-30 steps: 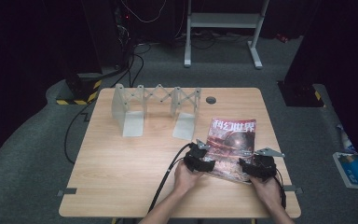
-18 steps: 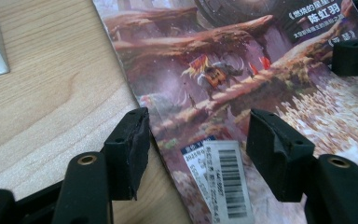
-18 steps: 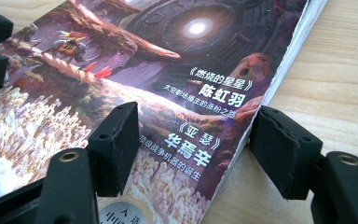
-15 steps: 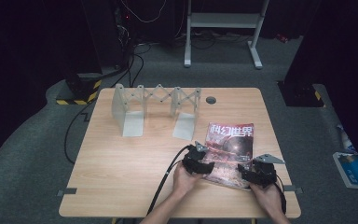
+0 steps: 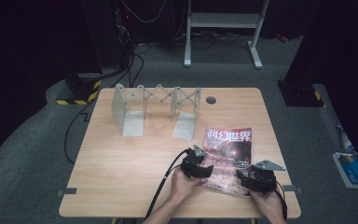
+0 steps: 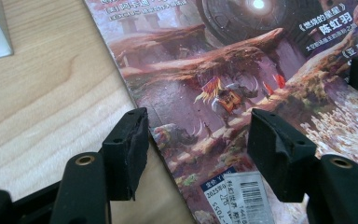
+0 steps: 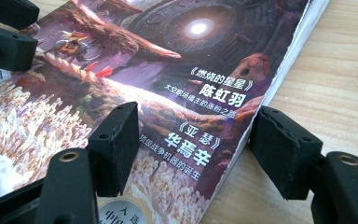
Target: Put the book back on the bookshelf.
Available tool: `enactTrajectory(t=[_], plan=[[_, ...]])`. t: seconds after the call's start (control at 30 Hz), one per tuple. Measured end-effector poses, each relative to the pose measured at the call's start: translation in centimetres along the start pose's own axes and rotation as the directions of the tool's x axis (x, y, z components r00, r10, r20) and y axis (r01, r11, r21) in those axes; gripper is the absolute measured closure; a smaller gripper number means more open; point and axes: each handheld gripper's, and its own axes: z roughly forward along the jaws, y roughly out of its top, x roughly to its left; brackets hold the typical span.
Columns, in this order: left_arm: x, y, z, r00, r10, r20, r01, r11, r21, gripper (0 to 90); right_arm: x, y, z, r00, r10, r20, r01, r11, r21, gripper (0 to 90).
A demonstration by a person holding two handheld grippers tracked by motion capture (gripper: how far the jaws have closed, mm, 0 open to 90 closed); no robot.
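Both tongs, the left tongs (image 5: 197, 163) and the right tongs (image 5: 257, 176), stand released astride the near side edges of the magazine (image 5: 227, 156) lying flat on the desk (image 5: 121, 163), so I judge the grasp is being prepared and next each must clench on its edge.

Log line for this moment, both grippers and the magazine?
left gripper: open, at magazine left edge | right gripper: open, at right edge | magazine: flat on table
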Motion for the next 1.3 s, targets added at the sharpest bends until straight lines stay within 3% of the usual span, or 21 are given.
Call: enactTrajectory(t=[0.73,1.1,1.3], plan=[[-1.9,-3.9,-3.2,1.0,0.007,-0.006,-0.007,0.9999,-0.013,38.7,2.2,-1.8,-2.1,0.9962,-0.055,-0.068,0.057,0.998,0.029,33.4],[-1.8,-4.5,-4.0,0.9999,-0.012,-0.006,0.012,0.9999,-0.006,37.9,2.9,-2.0,-2.3,0.9934,-0.067,-0.093,0.071,0.997,0.039,33.5],[-1.3,-4.8,-4.3,0.9993,-0.023,-0.028,0.023,0.9997,-0.008,36.7,3.7,-2.0,-2.2,0.9883,-0.099,-0.116,0.104,0.994,0.04,33.5]])
